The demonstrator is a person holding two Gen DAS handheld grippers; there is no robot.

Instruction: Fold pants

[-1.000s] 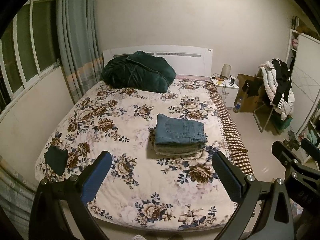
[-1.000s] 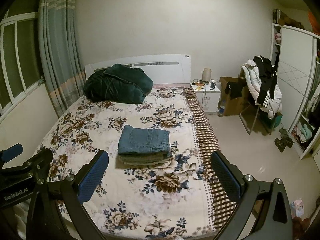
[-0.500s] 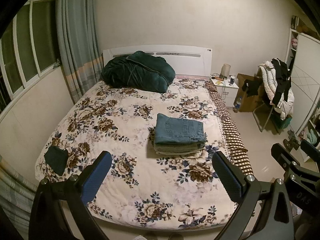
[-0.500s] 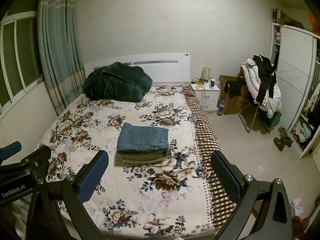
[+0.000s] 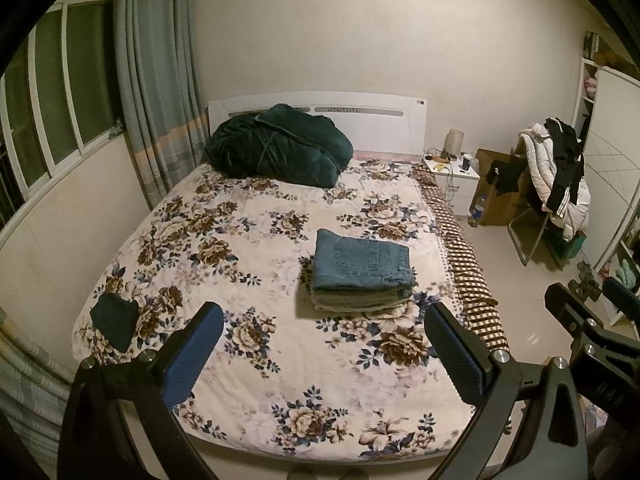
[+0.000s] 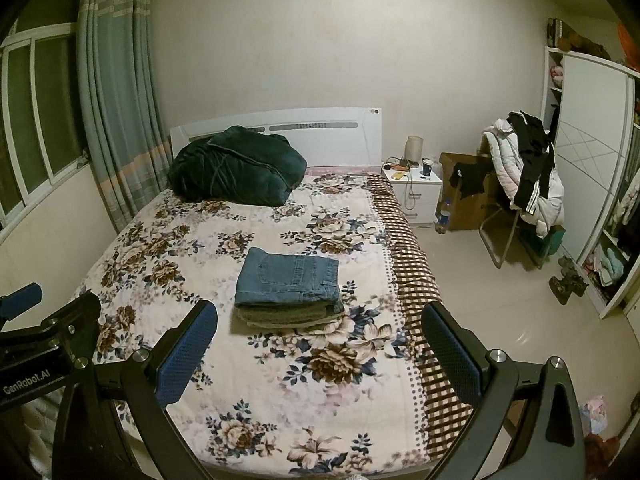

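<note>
The fingers [image 5: 196,352] of the left gripper [image 5: 324,354] are spread wide with nothing between them, and those of the right gripper [image 6: 320,354] stand just as far apart, also holding nothing. Both hang above the foot of the bed [image 5: 280,412], well apart from the clothes. The folded jeans [image 5: 362,260] lie on top of a small stack of folded pants [image 5: 360,300] on the bed's flowered cover, toward the side nearest the nightstand [image 5: 456,184]. A dark green quilt [image 5: 280,146] is bundled against the headboard [image 5: 372,120]. A small dark green cloth [image 5: 114,320] lies near the bed's foot corner on the window side. Beyond the nightstand, away from the bed, a chair [image 6: 520,184] is heaped with a white jacket and black clothes.
</note>
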